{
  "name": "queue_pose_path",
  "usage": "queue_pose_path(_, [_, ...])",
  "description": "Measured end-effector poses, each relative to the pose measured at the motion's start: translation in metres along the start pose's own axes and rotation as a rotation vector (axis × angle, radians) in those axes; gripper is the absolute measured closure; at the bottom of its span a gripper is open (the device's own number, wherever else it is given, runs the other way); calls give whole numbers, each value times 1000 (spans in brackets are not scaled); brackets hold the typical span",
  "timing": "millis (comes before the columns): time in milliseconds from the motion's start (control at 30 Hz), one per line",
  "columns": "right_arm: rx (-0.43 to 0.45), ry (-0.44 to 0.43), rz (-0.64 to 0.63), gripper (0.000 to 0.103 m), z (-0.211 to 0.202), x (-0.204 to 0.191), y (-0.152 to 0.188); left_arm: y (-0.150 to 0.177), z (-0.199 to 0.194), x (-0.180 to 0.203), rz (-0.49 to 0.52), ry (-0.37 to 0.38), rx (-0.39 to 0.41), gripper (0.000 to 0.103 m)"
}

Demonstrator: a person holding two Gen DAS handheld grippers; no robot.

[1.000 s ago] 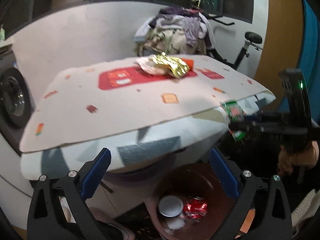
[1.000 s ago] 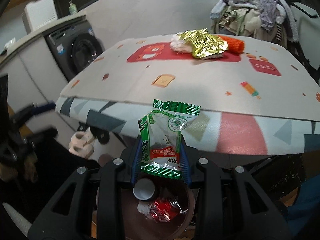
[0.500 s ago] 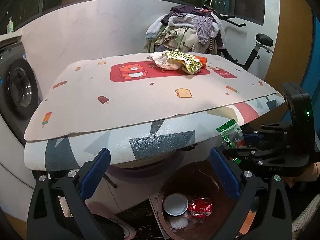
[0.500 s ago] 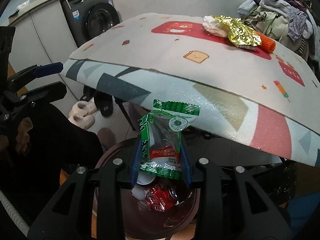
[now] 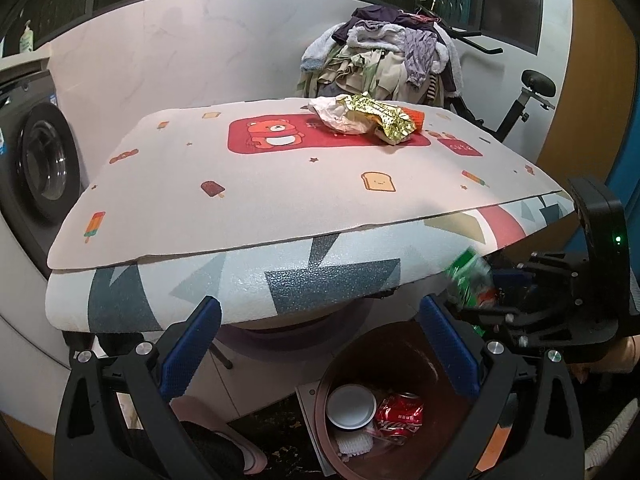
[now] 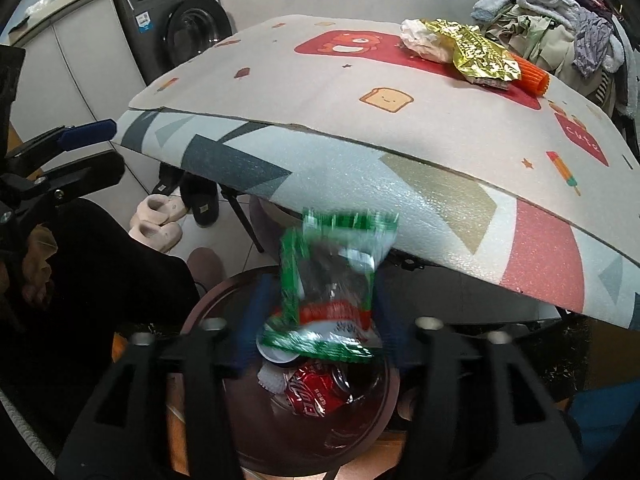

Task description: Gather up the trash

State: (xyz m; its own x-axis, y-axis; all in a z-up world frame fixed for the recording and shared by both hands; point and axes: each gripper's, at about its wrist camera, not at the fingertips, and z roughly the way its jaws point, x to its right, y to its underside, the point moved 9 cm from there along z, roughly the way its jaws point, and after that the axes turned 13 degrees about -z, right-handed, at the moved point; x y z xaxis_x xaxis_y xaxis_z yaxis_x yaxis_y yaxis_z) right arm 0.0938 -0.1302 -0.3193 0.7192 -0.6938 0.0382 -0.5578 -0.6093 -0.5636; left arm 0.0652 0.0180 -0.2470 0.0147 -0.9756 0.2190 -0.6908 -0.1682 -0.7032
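Observation:
My right gripper [image 6: 316, 316] is over the brown trash bin [image 6: 224, 292], and its fingers are spread wider than the green snack wrapper [image 6: 328, 280], which is blurred and tilted between them above the bin. The wrapper also shows in the left wrist view [image 5: 468, 276]. My left gripper [image 5: 320, 344] is open and empty, above the bin [image 5: 392, 344]. The bin holds a crushed red can [image 6: 316, 392] and a white lid [image 5: 351, 406]. On the table mat [image 6: 400, 128] lie a gold foil wrapper [image 6: 480, 52], crumpled white paper [image 6: 420, 40] and an orange item [image 6: 532, 74].
A washing machine [image 6: 180, 36] stands at the left. A pile of clothes [image 5: 384, 56] on an exercise bike sits behind the table. Slippers [image 6: 156, 224] lie on the floor under the table's edge.
The right gripper's fingers have opened and the green wrapper has come loose, tilting and blurring above the bin. Both grippers have shifted slightly toward the bin.

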Motion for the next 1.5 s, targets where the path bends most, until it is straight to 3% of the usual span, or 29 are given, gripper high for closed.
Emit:
queue_pose_path(67, [2,7,5,13,0,2,0,0,1,0,-2,-2,-2,6])
queue_pose_path(167, [-3,25,20,8,1,7,0,0,2,-1,-9,-5,-5,6])
queue_pose_path(900, [-14,45,79,6,5,19,5,-1,5,-11,-49,-15,-13,6])
queue_pose_path(1500, [33,34,152,6,-4,34,0,-3,10,-17,-87,-28,-29,6])
